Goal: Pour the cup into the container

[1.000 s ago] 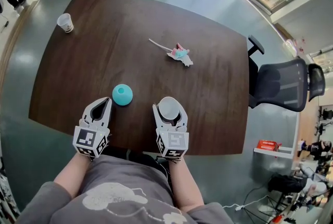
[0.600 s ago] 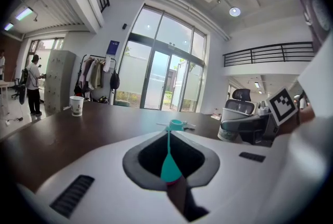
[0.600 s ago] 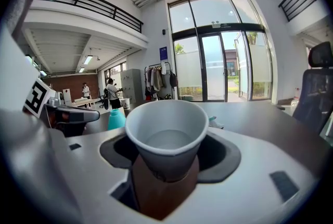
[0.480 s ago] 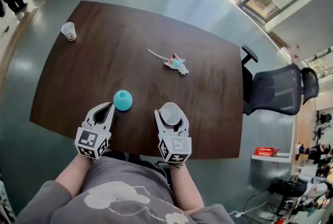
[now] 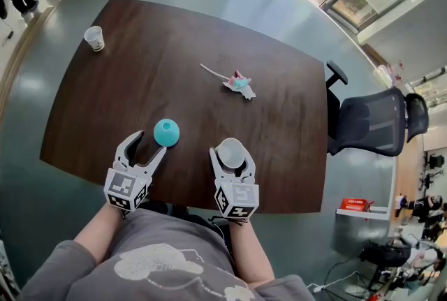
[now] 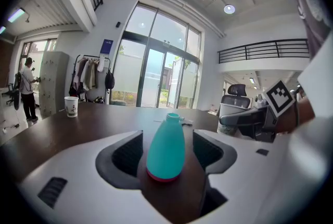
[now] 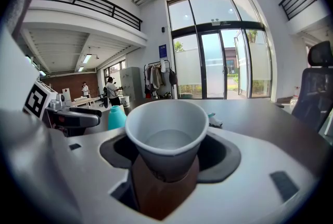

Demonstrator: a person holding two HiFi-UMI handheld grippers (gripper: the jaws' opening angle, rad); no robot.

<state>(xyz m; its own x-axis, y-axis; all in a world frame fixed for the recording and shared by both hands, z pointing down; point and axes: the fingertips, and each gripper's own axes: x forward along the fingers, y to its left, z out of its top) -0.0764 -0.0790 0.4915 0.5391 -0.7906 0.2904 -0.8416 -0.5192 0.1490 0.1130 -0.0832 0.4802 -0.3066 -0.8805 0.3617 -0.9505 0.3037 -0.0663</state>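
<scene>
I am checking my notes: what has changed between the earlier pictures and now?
The left tool has just been opening its jaws, which were together before; the teal container stands in front of them, untouched. Nothing was grasped or released. Unchanged: the right tool still holds the white cup, and the container keeps its place on the table.

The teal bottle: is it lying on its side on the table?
No, the teal bottle stands upright on its base on the dark table, with its open neck pointing up.
</scene>
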